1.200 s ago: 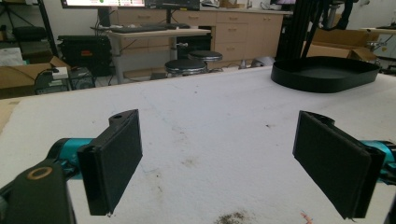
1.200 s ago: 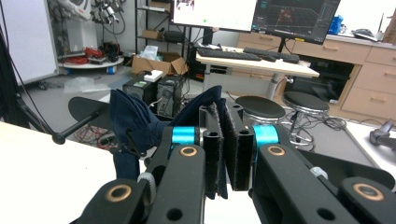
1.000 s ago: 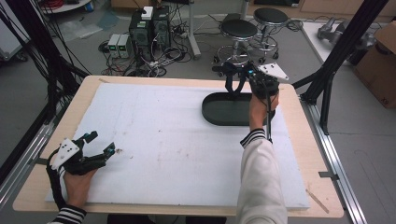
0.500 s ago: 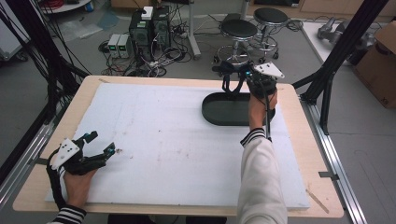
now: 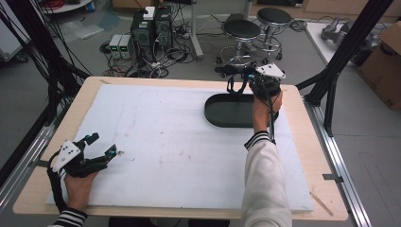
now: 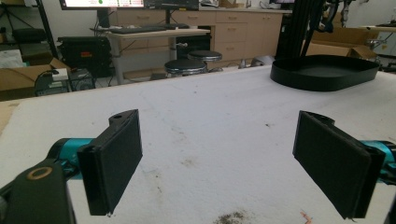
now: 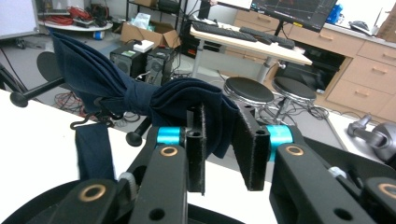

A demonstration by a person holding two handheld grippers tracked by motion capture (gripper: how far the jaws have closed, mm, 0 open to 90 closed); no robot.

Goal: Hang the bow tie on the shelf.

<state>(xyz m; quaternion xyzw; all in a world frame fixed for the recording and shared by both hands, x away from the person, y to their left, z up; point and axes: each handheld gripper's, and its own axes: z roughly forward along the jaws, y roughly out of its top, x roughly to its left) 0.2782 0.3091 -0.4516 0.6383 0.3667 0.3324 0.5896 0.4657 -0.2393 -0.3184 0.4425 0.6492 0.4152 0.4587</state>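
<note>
A dark blue cloth hangs bunched between the pads of my right gripper. The jaws have just been opening, but the cloth still sits pinched between them, with a strip dangling at the left. In the high view the right gripper holds the cloth over the far rim of a black oval tray. My left gripper rests low at the near left of the white board, open wide. In the left gripper view nothing lies between its jaws, and the tray stands far off at the right.
The white foam board covers a wooden table. Stools, computer boxes and cables stand on the floor beyond the far edge. Black frame posts rise at the table's right and left.
</note>
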